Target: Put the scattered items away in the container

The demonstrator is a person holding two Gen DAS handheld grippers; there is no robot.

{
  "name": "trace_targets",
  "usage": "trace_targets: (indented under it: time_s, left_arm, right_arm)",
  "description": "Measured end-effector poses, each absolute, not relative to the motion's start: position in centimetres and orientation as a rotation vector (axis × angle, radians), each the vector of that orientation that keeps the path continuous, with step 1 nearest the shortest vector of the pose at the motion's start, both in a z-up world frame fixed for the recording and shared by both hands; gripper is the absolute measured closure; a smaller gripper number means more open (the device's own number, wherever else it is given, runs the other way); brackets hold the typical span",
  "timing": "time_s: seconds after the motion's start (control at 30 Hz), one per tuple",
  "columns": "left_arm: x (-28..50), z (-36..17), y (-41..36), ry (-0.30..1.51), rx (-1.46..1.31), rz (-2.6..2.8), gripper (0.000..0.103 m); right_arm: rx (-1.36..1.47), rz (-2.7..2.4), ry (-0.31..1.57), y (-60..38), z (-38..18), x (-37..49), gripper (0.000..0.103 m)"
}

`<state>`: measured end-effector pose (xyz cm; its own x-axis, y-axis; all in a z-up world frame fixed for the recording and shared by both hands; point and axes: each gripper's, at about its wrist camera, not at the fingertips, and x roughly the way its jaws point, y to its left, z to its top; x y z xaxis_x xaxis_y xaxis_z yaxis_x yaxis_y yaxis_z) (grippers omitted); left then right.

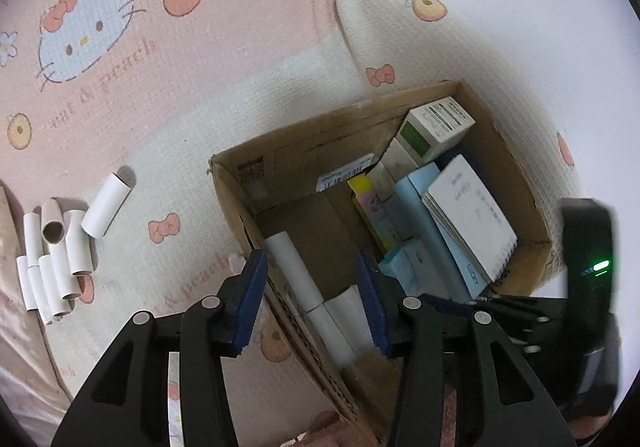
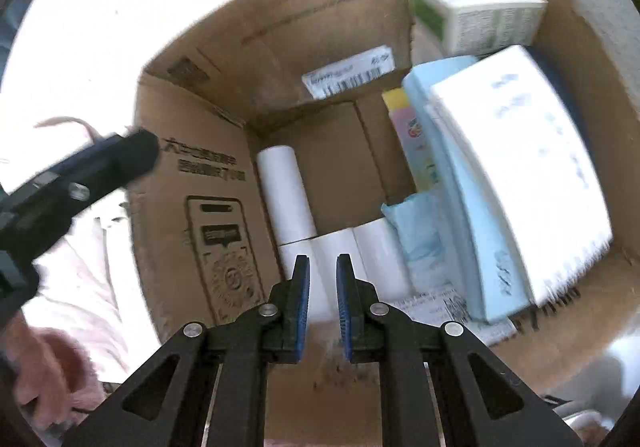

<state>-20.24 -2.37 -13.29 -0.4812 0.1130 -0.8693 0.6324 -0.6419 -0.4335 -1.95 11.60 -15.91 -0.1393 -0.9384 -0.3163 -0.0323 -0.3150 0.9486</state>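
The left gripper (image 1: 312, 303) hangs wide open and empty over the near wall of the cardboard box (image 1: 240, 203), while the right gripper (image 2: 322, 307), jaws narrowly parted and empty, hovers above white tubes (image 2: 286, 193) on the box floor. Farther off, more cardboard tubes (image 1: 60, 263) lie clustered at the left edge of the blanket (image 1: 180, 87).

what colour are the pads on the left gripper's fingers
Dark blue pads on black arms, clearest in the left wrist view.

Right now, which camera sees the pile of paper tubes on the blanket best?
The left wrist view. It shows the paper tubes heaped on the blanket, left of the cardboard box. The right wrist view looks into the box and misses that pile.
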Motion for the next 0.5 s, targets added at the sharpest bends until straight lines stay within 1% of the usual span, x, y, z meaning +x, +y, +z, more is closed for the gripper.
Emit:
trace_targets:
  time_s: [0.03, 0.07, 0.1, 0.13, 0.17, 0.2, 0.23, 0.37, 0.5]
  left_arm:
    - [-20.4, -13.0, -2.0, 1.087, 1.372, -2.186, 0.053]
    - [-20.6, -12.7, -1.7, 1.068, 1.381, -2.194, 0.053]
    - [-20.8, -12.5, -1.4, 1.051, 1.387, -2.199, 0.051]
    - [-21.1, -12.2, -0.9, 1.039, 1.386, -2.206, 0.049]
    - [-21.4, -12.0, -0.6, 1.033, 1.384, -2.214, 0.048]
    - [-21.6, -11.9, -0.2, 1.025, 1.387, -2.224, 0.047]
    - [-22.0, -11.9, 0.2, 1.021, 1.391, -2.233, 0.047]
    - [-23.9, -12.2, 2.3, 1.018, 1.431, -2.260, 0.047]
    - [-25.8, -12.3, 3.6, 1.011, 1.441, -2.283, 0.048]
  right_arm:
    - [1.361, -1.546, -1.171, 11.3, -14.6, -2.2, 0.090]
    - [1.334, -1.547, -1.183, 11.6, -14.7, -1.8, 0.087]
    - [1.317, -1.559, -1.196, 10.7, -14.8, -1.1, 0.078]
    - [1.303, -1.582, -1.237, 11.4, -14.9, 0.0, 0.066]
    - [1.293, -1.606, -1.251, 13.1, -15.9, 0.2, 0.059]
    - [1.286, -1.628, -1.268, 13.9, -17.6, -0.9, 0.049]
    - [1.275, -1.651, -1.283, 14.3, -17.7, -0.5, 0.046]
    - [1.288, -1.663, -1.367, 15.9, -19.8, 0.4, 0.045]
    - [1.222, -1.676, -1.421, 16.9, -19.8, 0.8, 0.044]
